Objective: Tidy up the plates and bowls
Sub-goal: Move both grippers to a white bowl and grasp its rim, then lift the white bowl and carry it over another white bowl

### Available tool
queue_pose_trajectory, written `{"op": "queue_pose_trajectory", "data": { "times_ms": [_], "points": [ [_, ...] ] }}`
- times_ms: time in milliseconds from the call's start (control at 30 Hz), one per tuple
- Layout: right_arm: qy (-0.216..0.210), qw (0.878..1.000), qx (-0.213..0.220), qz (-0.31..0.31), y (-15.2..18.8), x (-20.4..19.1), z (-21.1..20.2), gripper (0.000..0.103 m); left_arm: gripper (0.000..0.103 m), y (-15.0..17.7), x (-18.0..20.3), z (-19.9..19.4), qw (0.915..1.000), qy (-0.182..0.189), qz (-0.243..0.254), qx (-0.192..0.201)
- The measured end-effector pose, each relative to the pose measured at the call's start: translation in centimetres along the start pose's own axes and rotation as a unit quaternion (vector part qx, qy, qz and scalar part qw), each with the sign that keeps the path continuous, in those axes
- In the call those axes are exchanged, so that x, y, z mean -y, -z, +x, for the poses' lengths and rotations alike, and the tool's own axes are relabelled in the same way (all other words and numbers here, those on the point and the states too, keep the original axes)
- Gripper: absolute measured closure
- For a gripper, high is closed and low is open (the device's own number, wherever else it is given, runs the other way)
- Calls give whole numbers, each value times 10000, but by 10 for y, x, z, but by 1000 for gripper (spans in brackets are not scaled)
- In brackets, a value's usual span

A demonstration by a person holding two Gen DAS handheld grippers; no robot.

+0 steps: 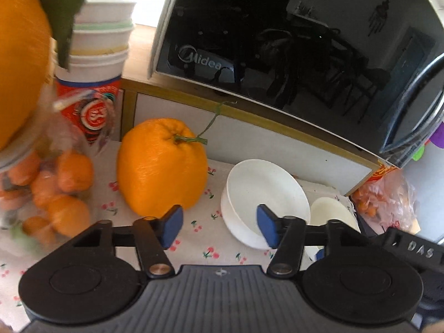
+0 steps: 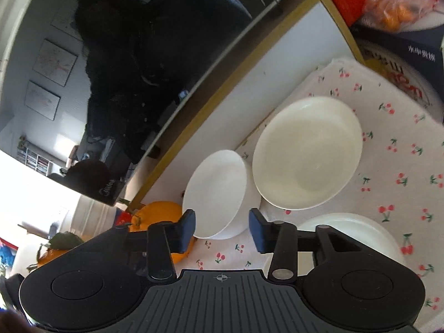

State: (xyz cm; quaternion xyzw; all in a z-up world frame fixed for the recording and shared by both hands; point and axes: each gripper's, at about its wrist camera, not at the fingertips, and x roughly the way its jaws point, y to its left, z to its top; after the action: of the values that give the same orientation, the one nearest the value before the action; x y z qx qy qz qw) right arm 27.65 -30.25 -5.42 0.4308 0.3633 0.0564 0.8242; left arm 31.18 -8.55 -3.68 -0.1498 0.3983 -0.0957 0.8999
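A deep white bowl [image 1: 266, 191] [image 2: 216, 191] stands on the cherry-print cloth [image 1: 199, 230] against a white shelf front. Right of it lies a wide cream shallow bowl [image 2: 308, 155] [image 1: 330, 211]. A white plate [image 2: 360, 230] lies nearer, partly hidden under my right gripper's arm. My left gripper [image 1: 219, 227] is open, with bare cloth and the deep bowl's near wall showing in the gap just beyond its blue pads. My right gripper [image 2: 222, 231] is also open. It hovers just short of the same bowl's near side, and its pads do not press on it.
A large orange citrus fruit [image 1: 163, 166] [image 2: 163, 213] sits left of the deep bowl. A bag of small oranges [image 1: 61, 194] and stacked paper tubs [image 1: 102, 33] are further left. A black microwave [image 1: 277, 41] stands on the shelf above. A red bag of fruit [image 2: 388, 8] is at the right.
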Motion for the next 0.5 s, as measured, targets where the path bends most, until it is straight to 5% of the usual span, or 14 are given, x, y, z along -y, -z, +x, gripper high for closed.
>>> {"op": "queue_pose_trajectory", "data": {
  "times_ms": [500],
  "points": [
    [-24,9995,87,301,-4,16,33,82,83,4,8,33,9999,73,79,-68]
  ]
}}
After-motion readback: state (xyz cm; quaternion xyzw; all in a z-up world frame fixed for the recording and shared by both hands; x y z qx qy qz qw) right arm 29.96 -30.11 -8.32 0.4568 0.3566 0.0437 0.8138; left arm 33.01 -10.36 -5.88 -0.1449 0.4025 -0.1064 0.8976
